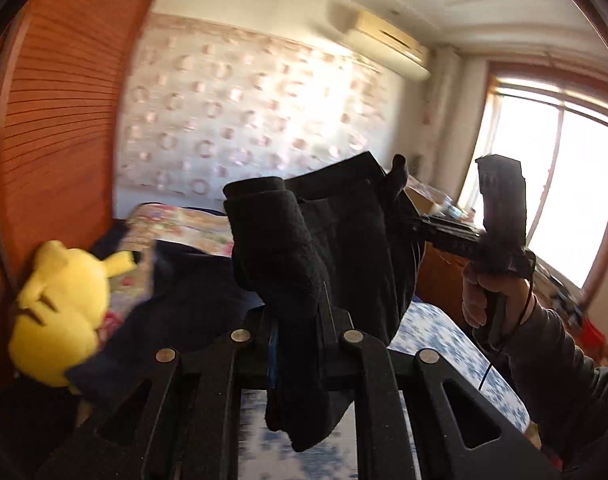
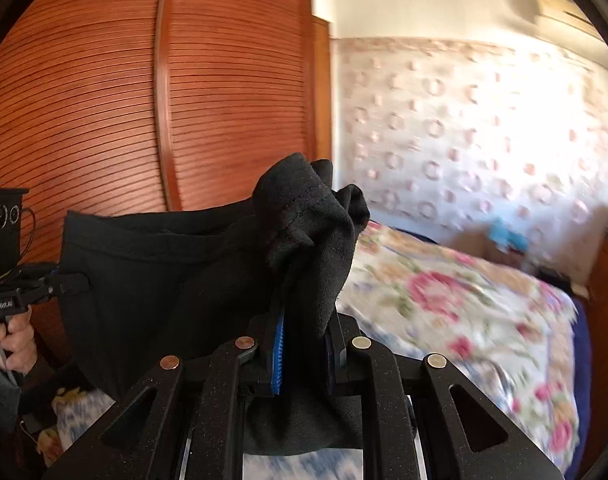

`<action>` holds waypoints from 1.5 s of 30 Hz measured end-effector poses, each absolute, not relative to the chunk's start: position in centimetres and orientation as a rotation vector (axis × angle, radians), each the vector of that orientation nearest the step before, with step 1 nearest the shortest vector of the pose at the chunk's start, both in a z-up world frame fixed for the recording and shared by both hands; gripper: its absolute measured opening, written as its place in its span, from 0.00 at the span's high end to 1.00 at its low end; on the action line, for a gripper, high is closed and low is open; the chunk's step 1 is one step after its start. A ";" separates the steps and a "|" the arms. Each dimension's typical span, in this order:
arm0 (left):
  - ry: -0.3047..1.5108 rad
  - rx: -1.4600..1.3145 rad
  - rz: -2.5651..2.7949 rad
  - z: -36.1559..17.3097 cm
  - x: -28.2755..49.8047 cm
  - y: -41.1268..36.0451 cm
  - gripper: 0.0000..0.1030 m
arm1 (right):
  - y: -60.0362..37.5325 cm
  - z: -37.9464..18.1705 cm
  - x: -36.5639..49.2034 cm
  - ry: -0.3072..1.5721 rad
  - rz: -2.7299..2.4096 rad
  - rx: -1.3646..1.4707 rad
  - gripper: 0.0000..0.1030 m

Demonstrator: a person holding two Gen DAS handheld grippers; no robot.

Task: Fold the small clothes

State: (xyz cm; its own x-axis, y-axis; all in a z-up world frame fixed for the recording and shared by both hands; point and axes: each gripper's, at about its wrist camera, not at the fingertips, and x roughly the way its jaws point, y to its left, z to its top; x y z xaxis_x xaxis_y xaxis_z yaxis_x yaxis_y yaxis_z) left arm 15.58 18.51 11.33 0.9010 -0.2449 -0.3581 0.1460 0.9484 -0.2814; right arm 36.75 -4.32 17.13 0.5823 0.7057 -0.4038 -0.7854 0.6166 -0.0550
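Two grips carry it: our left gripper [image 1: 299, 320] and right gripper [image 2: 304, 340] each pinch a corner of the black garment [image 1: 344, 232], hanging at twelve o'clock above the bed [image 2: 444, 300]. We should keep it taut and level before lowering.

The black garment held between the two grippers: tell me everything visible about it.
The black garment looks like soft, slightly fuzzy knit or fleece with a stitched hem along its top edge. It hangs in the air above the blue-and-white patterned bedding, stretched between the two tools. The left gripper is shut on one bunched corner, the right gripper on the other, with blue pads pressing the cloth. The middle sags in a loose curve and a flap droops below each grip. Nothing else touches it.
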 end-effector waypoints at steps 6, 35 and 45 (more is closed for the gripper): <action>0.492 -0.320 -0.011 5.9 17.6 24.4 0.86 | 5.4 14.9 45.7 0.453 0.949 -0.325 0.85; 0.485 -0.125 0.073 3.7 15.3 22.3 0.17 | 15.6 6.9 48.7 0.462 0.862 -0.310 0.48; 0.463 -0.082 0.042 4.7 13.8 19.1 0.17 | 8.0 6.9 41.0 0.432 0.828 -0.243 0.47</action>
State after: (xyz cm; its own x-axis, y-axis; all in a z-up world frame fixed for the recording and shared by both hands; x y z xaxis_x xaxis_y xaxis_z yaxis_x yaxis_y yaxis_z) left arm 13.79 19.09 4.70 0.8941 0.0221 -0.4473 -0.0594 0.9958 -0.0695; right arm 41.01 8.00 6.91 0.5969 0.6566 -0.4611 -0.7538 0.6558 -0.0418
